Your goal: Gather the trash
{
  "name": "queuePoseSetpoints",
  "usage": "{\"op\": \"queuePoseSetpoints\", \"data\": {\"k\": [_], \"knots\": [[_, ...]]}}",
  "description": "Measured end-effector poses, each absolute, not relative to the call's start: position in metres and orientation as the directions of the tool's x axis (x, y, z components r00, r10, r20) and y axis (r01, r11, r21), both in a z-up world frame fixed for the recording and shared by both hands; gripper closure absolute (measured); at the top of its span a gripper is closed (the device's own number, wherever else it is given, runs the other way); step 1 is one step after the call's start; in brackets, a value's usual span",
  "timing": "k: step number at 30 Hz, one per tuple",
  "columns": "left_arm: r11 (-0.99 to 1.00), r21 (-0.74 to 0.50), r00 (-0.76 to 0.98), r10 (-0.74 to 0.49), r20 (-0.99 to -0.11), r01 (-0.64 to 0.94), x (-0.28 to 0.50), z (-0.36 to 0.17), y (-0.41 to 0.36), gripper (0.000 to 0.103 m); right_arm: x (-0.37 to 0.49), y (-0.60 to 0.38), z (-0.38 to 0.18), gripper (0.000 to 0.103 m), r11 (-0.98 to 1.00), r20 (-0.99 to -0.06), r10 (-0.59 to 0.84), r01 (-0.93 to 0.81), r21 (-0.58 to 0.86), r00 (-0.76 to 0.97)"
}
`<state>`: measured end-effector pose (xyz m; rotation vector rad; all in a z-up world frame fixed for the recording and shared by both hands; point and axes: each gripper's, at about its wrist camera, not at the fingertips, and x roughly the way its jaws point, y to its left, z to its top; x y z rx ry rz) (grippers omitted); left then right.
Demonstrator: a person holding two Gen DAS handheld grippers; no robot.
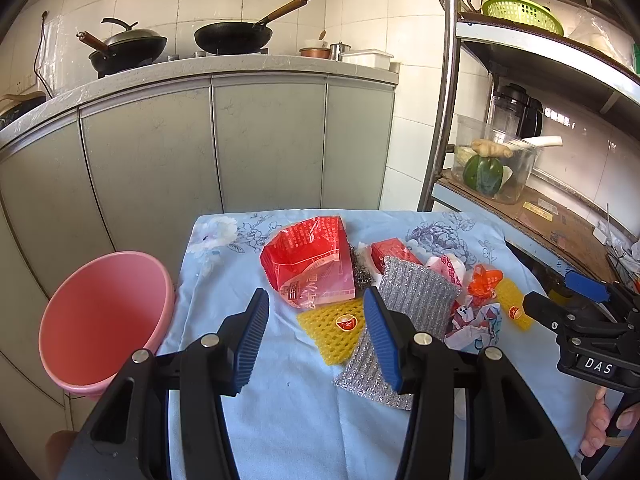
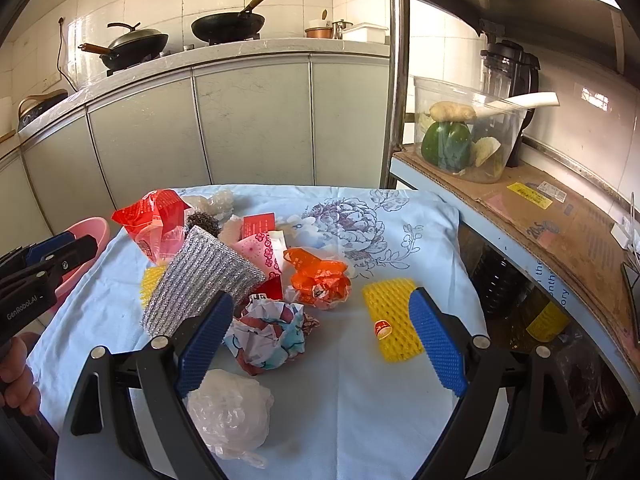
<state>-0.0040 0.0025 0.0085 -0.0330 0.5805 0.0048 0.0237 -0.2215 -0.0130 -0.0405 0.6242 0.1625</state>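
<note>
Both claws hover empty over the cloth-covered counter (image 2: 360, 420). The left claw (image 1: 316, 340) stands half apart, touching nothing. The right claw (image 2: 320, 344) gapes wide, nothing between its pads. Trash sits mid-counter: red wrapper (image 1: 310, 264), silver cloth (image 2: 200, 284), crumpled paper (image 2: 268, 334), yellow netting (image 2: 390, 322). A pink bin (image 1: 104, 320) stands at the counter's left edge.

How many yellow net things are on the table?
2. One yellow foam net lies alone near the right gripper; the other yellow foam net is partly under the silver cloth. More may be hidden.
</note>
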Motion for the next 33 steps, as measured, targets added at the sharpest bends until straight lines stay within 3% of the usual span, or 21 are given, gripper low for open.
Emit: {"op": "queuePoseSetpoints", "data": {"k": [33], "knots": [[0.999,-0.045,0.849,-0.028,-0.528,0.004,-0.0076,0.0155,0.0009,0.054,0.0184,-0.2192,-0.0099,0.013,0.984,-0.559,0.156,-0.177,0.016,0.814]]}}
